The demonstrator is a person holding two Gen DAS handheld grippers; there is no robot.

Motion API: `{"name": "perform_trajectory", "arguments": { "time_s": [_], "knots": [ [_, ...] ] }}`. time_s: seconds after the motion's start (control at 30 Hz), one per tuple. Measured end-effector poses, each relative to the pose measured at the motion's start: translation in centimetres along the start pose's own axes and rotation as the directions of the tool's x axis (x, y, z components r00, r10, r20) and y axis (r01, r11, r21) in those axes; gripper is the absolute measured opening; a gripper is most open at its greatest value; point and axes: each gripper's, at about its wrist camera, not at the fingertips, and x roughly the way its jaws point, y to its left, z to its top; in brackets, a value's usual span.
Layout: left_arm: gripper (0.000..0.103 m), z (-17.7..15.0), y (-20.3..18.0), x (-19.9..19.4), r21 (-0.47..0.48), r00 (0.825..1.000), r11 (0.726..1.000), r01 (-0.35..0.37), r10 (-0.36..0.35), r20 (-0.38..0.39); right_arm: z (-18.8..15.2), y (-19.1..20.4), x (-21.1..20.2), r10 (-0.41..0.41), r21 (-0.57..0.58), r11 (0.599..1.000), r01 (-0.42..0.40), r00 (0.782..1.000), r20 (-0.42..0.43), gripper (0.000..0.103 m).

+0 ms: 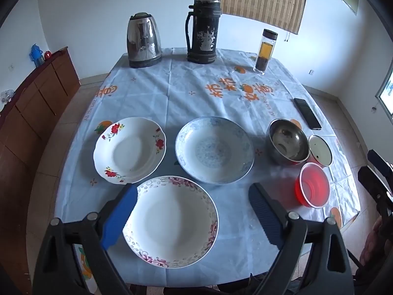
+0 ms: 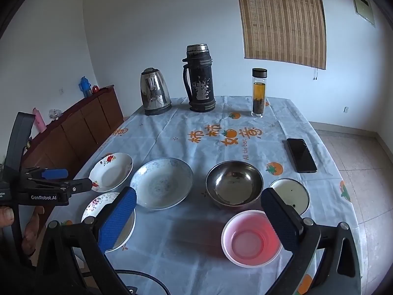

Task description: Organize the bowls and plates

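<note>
White-walled room, table under a pale blue printed tablecloth (image 1: pixel 172 93); crockery is laid out separately, unstacked, presumably awaiting sorting.

Left wrist view. Left gripper (image 1: pixel 191 211): jaws spread fully, nothing held; it is hovered low in the frame over the pink-rimmed plate (image 1: pixel 172 221), whose left rim is partly covered by the blue finger. Red-flower plate (image 1: pixel 130 150) at centre left and blue-patterned plate (image 1: pixel 215 150) at centre are set apart from each other. Steel bowl (image 1: pixel 288 142), small white bowl (image 1: pixel 320 150) and red plastic bowl (image 1: pixel 313 185) are grouped at right; whether the steel and white bowls touch cannot be told. Kettle (image 1: pixel 144 40), flask (image 1: pixel 202 28) and tea bottle (image 1: pixel 265 50) are ranged along the far edge, clear of the work. Phone (image 1: pixel 307 113) at right.

Right wrist view. Right gripper (image 2: pixel 199 217): jaws spread fully, empty, poised above bare cloth between the plates and the red plastic bowl (image 2: pixel 250 239), which is partly covered by the right finger. Left gripper (image 2: pixel 71 179) is seen at left edge, a hand (image 2: pixel 29 231) beneath it, largely cut off. Pink-rimmed plate (image 2: pixel 98 204) is mostly hidden behind the blue finger.
</note>
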Motion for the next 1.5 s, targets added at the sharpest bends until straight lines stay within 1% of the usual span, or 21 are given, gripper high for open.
{"name": "perform_trajectory", "arguments": {
  "time_s": [0.3, 1.5],
  "knots": [
    [0.094, 0.1, 0.1, 0.1, -0.003, 1.0, 1.0, -0.007, 0.007, -0.004, 0.0, 0.3, 0.6, 0.011, -0.004, 1.0, -0.011, 1.0, -0.005, 0.102],
    [0.094, 0.1, -0.1, 0.3, -0.004, 1.0, 1.0, -0.007, 0.007, -0.008, 0.5, 0.0, 1.6, 0.013, -0.018, 1.0, -0.013, 1.0, -0.017, 0.102]
  ]
}}
